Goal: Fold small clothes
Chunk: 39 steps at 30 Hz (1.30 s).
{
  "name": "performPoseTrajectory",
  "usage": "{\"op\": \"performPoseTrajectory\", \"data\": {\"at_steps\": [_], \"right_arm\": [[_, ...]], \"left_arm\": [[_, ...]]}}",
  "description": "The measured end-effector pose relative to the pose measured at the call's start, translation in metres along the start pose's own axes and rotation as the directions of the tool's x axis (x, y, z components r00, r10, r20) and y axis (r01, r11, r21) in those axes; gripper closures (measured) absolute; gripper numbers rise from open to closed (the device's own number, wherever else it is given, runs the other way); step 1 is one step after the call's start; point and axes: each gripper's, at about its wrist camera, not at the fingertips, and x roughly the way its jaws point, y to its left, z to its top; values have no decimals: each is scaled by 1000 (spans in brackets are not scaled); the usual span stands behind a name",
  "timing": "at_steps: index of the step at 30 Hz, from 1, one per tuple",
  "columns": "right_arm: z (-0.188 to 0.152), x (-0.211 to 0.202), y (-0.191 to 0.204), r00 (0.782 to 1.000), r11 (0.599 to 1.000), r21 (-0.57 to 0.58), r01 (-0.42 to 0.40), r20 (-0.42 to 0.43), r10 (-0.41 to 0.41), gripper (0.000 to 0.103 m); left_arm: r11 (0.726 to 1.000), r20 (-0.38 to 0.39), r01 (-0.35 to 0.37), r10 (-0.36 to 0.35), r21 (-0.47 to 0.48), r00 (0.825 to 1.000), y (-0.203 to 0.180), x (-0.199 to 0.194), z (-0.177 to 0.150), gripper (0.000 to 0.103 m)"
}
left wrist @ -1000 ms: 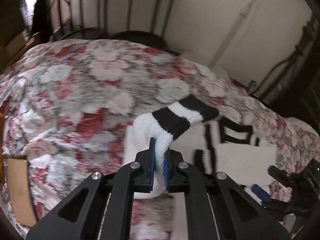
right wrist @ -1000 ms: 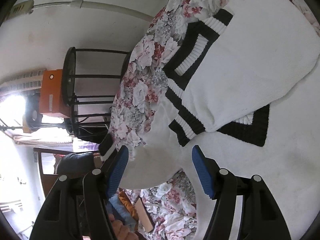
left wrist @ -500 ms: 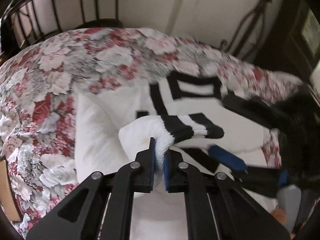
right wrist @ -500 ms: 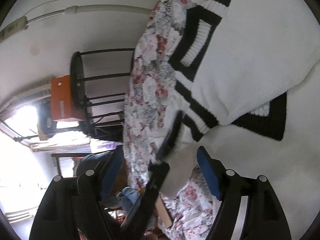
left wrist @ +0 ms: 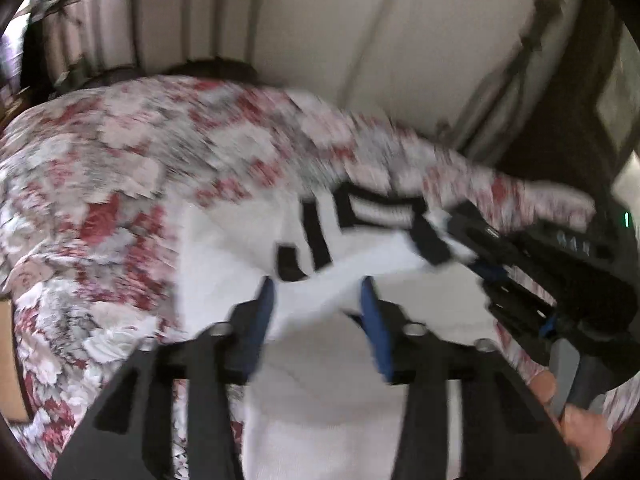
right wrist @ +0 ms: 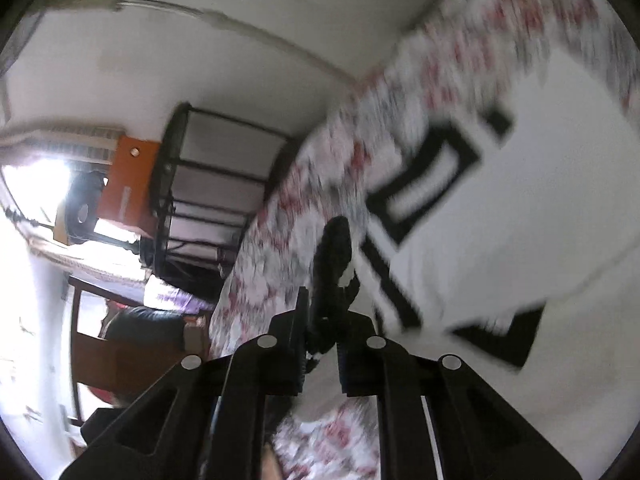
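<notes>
Left hand-held gripper (left wrist: pixel 318 312): jaws opening, blue pads spread to either side of a white fold of the sweater (left wrist: pixel 340 380), not pressing on it. Right hand-held gripper (right wrist: pixel 322 332): jaws closed on the black-and-white striped cuff (right wrist: pixel 334 256), which stands up between its fingers. Sweater lies on the flowered bedspread (left wrist: pixel 100 184), body flat, striped collar (left wrist: pixel 372 212) toward the far edge; one sleeve looks already laid across the chest. Both views are motion-blurred, so exact seams are hard to read.

Judgement: the step in hand is the sleeve fold. To do it well, carry the cuff low and level across the body so the sleeve lands flat without a twist. Back the left one out clear before it drags the laid fold. Release only once the cuff rests on the knit; loose cloth springs back if dropped from height.
</notes>
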Motion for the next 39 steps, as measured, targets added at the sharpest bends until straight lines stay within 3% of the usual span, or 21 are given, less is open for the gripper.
{"op": "performPoseTrajectory", "data": {"at_steps": [2,5,8,12,15,17,19,21,24,26,28,30,34,36,39], "right_arm": [[13,-17,-2,998,1000,-18,9,66,-8,91],[28,-39,-14,991,1000,10,-13,134,12,91],[37,-52,-20,986,1000,5,-24,164,23,91],[28,-32,-5,992,993,-53,-108,53,111,91],[10,-18,30,987,972,-176,-156,1,158,91],[3,-26,55,973,941,-259,-219,13,230,91],[5,-50,68,950,911,-320,-261,82,301,91],[15,-74,61,935,914,-319,-252,165,315,91],[41,-93,12,935,972,-167,-167,287,210,92],[56,-96,-34,945,998,3,-62,321,58,91],[65,-83,-78,955,987,135,87,271,-121,91],[68,-71,-117,947,958,228,176,225,-228,91],[71,-65,-157,944,923,329,200,188,-272,91],[70,-64,-162,937,911,346,226,177,-300,91],[65,-70,-163,946,910,370,185,185,-268,91]], "left_arm": [[996,10,-22,23,-84,1000,16,-2,6,44],[982,-63,-64,53,-179,997,30,18,8,44],[966,-142,-150,122,-209,982,31,43,4,44],[950,-224,-231,183,-208,957,38,68,-7,44],[940,-223,-233,178,-251,958,52,65,-8,44],[930,-214,-248,193,-272,958,59,60,-8,44],[926,-197,-237,184,-293,963,63,57,-8,44],[930,-183,-223,175,-291,967,60,58,-6,39],[941,-176,-263,227,-212,958,40,69,-3,37],[950,-203,-288,261,-120,944,23,88,-4,32],[945,-261,-323,297,-58,918,14,115,-9,32],[945,-316,-321,285,-68,905,16,131,-11,33],[950,-348,-299,250,-94,903,20,139,-9,33],[951,-330,-302,265,-65,906,16,139,-5,33],[943,-304,-334,320,8,897,6,144,-1,32]]}}
